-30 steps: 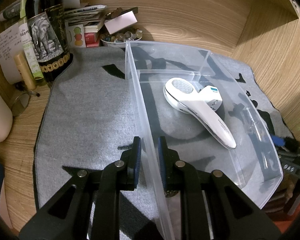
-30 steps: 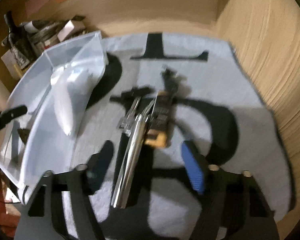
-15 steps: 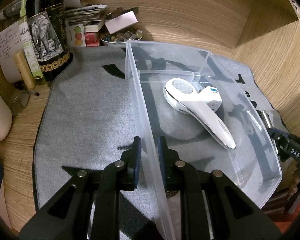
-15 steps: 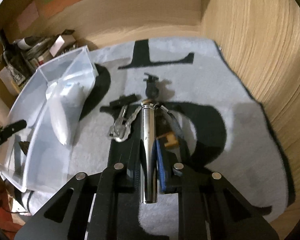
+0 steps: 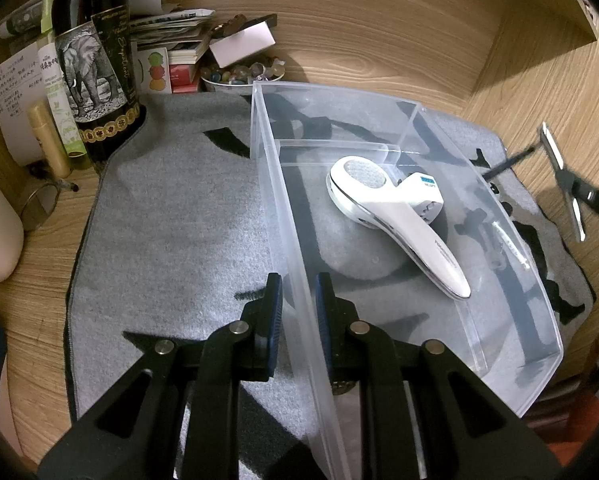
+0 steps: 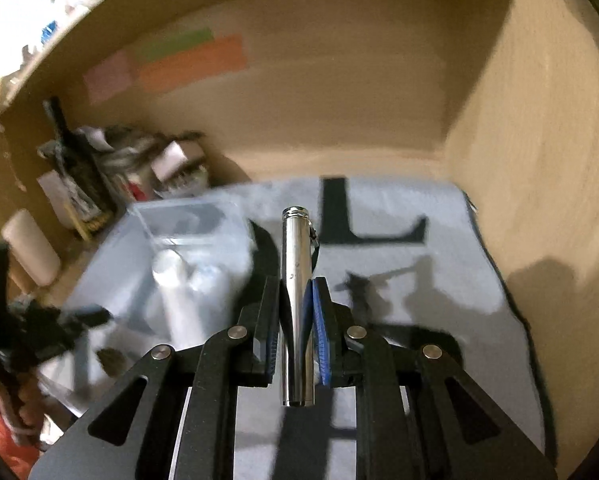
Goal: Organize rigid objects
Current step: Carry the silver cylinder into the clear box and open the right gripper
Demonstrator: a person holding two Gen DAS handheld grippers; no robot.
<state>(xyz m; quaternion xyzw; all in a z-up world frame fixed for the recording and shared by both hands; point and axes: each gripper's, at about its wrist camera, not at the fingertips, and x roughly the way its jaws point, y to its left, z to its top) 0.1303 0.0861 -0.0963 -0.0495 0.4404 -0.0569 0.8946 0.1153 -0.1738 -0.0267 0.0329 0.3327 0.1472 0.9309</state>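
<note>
My left gripper (image 5: 297, 300) is shut on the near left wall of a clear plastic bin (image 5: 267, 152) that stands on the grey mat (image 5: 171, 232). A white handheld device (image 5: 391, 216) lies inside the bin. My right gripper (image 6: 295, 300) is shut on a silver metal cylinder (image 6: 296, 280) with a keyring end, held up in the air above the mat (image 6: 419, 280). In the left wrist view the cylinder (image 5: 559, 176) shows at the far right, above the bin's right side. The bin (image 6: 187, 240) is blurred at the left of the right wrist view.
A dark bottle with an elephant label (image 5: 93, 68), papers, small boxes and a bowl of beads (image 5: 239, 76) crowd the back left corner. Wooden walls close the back and the right side (image 6: 539, 160). Coloured sticky notes (image 6: 191, 64) hang on the back wall.
My right gripper closed on the silver cylinder and lifted it off the mat, away from the keys and other items. My left gripper kept its hold on the bin wall.
</note>
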